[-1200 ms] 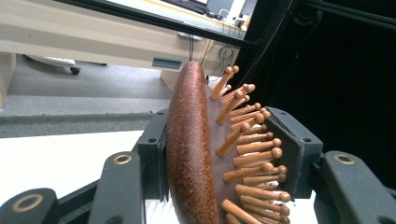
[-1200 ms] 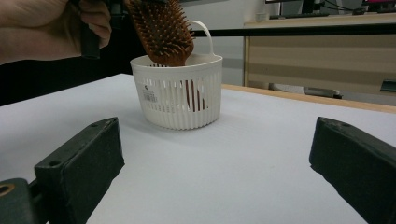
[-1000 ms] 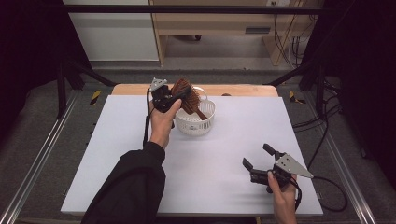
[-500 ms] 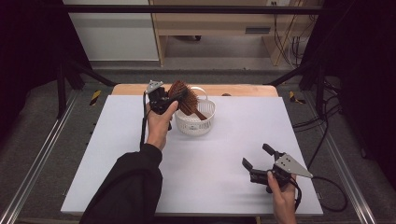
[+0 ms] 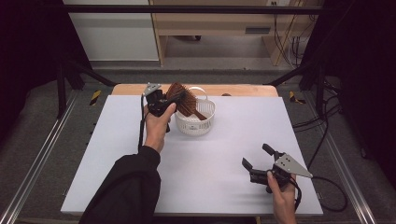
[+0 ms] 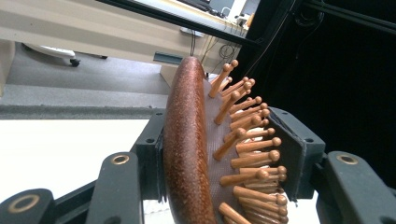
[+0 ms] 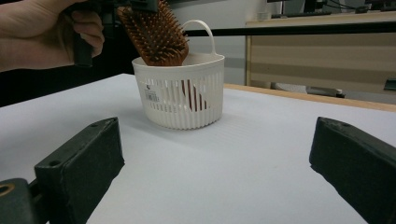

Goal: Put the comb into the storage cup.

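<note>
A brown wooden hairbrush (image 5: pixel 183 100) stands tilted, its handle down inside a small white slotted basket (image 5: pixel 205 122) at the back middle of the table. My left gripper (image 5: pixel 173 99) is shut on the brush head, one jaw on its smooth back and the other against the bristle pins. The left gripper view shows the hairbrush (image 6: pixel 187 149) clamped in my left gripper (image 6: pixel 222 154). My right gripper (image 5: pixel 257 156) rests near the front right edge, open, with nothing between its jaws. In its own view my right gripper (image 7: pixel 219 144) faces the basket (image 7: pixel 180 100) and the hairbrush (image 7: pixel 156 32).
The white table top (image 5: pixel 210 177) has a wooden strip (image 5: pixel 243 89) along its far edge. A black sleeve (image 5: pixel 126 191) crosses the front left. Cables (image 5: pixel 327 196) trail off the right side, and dark frame posts stand around the table.
My left hand has drifted slightly to the left with the brush still gripped over the basket. The right hand has not moved.
</note>
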Demonstrator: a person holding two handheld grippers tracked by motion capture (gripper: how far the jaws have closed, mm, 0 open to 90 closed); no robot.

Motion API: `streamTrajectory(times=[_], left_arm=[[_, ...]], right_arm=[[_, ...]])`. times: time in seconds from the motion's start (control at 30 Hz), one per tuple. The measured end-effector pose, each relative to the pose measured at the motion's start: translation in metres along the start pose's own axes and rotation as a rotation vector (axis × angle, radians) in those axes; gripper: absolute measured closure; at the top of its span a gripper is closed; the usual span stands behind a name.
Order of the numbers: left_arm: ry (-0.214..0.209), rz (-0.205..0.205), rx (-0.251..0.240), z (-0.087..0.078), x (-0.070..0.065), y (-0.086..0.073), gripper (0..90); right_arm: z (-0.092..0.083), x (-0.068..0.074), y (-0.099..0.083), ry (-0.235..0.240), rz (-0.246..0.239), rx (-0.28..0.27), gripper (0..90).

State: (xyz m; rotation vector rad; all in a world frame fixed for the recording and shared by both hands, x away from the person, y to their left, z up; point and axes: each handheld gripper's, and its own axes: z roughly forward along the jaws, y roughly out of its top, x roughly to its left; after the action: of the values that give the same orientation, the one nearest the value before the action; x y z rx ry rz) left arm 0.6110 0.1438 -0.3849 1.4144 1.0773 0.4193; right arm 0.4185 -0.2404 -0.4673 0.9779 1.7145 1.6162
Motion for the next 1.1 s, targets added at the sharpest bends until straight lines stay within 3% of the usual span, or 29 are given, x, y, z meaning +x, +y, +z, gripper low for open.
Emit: streamTrajectory(times=[1.1], left_arm=[[0.012, -0.021, 0.000, -0.008, 0.014, -0.006, 42.9]], right_arm=[[0.002, 0.001, -0.001, 0.007, 0.001, 0.006, 2.9]])
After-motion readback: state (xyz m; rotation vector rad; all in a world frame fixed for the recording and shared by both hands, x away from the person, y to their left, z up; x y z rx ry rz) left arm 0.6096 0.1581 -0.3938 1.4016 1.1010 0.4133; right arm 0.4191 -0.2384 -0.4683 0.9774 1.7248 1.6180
